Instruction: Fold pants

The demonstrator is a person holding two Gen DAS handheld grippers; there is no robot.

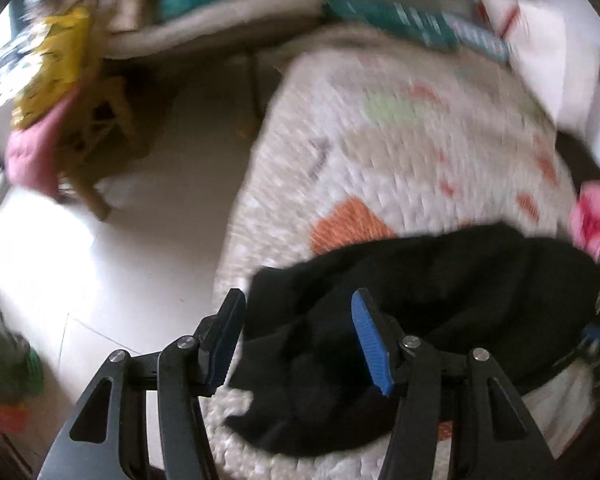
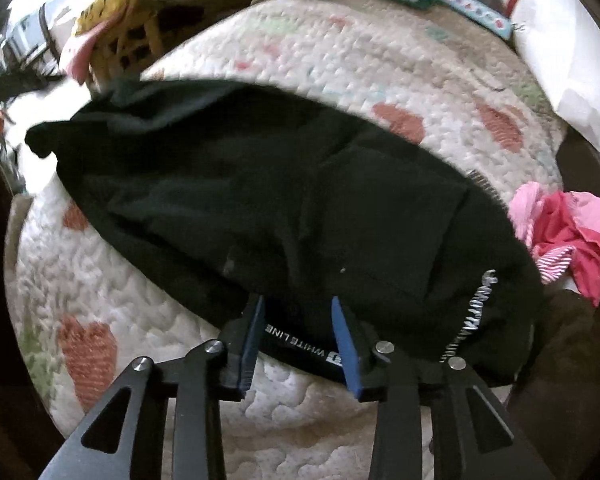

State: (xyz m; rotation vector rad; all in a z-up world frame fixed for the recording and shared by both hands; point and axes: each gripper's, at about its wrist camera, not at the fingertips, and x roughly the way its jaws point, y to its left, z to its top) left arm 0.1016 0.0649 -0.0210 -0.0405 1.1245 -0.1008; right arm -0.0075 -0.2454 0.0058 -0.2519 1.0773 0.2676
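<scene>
Black pants lie bunched across a quilted bedspread with orange and green patches. My left gripper hovers over their left end near the bed's edge, its blue-padded jaws apart, dark cloth below the gap. In the right wrist view the pants stretch from upper left to lower right on the bedspread. My right gripper stands open at the near hem. A waistband with white lettering lies between its fingers, and the pads do not press on it.
A crumpled pink and red garment lies right of the pants, close to the bed's edge. White pillows sit at the far right. Left of the bed is pale floor and a wooden chair piled with yellow and pink clothes.
</scene>
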